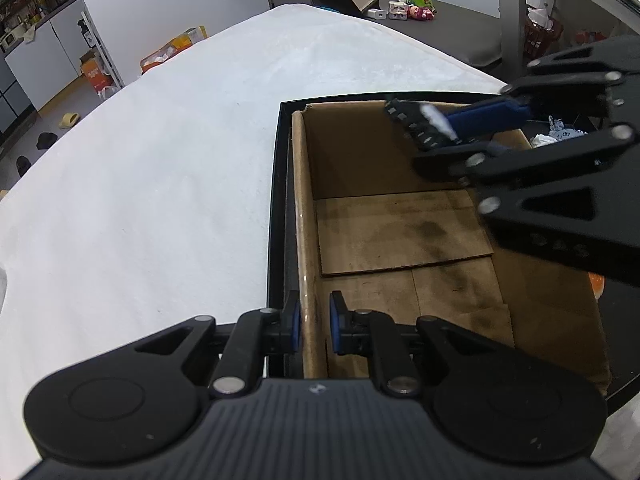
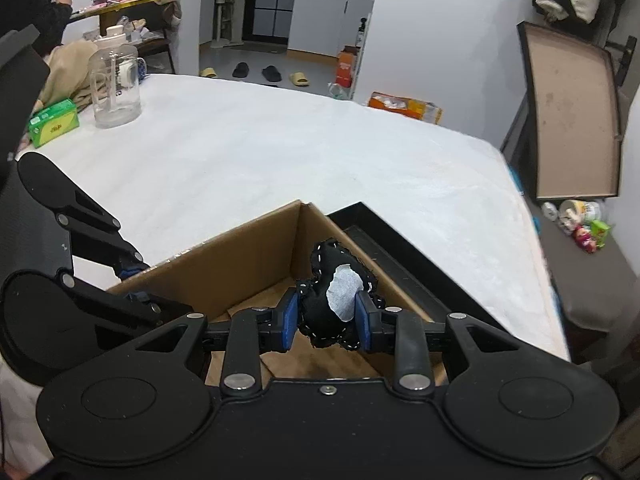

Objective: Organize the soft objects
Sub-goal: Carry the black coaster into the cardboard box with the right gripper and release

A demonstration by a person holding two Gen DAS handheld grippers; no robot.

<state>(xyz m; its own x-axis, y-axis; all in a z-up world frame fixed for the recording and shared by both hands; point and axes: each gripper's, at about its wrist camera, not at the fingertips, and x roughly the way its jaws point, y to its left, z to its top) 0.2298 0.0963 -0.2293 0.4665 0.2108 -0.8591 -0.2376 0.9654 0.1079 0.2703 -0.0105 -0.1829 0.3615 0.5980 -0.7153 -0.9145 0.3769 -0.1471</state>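
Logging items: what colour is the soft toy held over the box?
Black with white stitching and a white patch; right wrist view.

Cardboard box (image 1: 400,216) sits in tray (image 1: 276,200) on bench (image 1: 160,160); soft toy (image 2: 334,300) apparently above box interior — bottle (image 2: 114,84) far left.

A home: slippers (image 2: 241,69) on the floor, kitchen cabinets (image 2: 328,20) behind, toys (image 2: 584,236) lying about.

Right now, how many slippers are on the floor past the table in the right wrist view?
4: a tan slipper leftmost, two black slippers in the middle, another tan one rightmost. More may be hidden behind the table.
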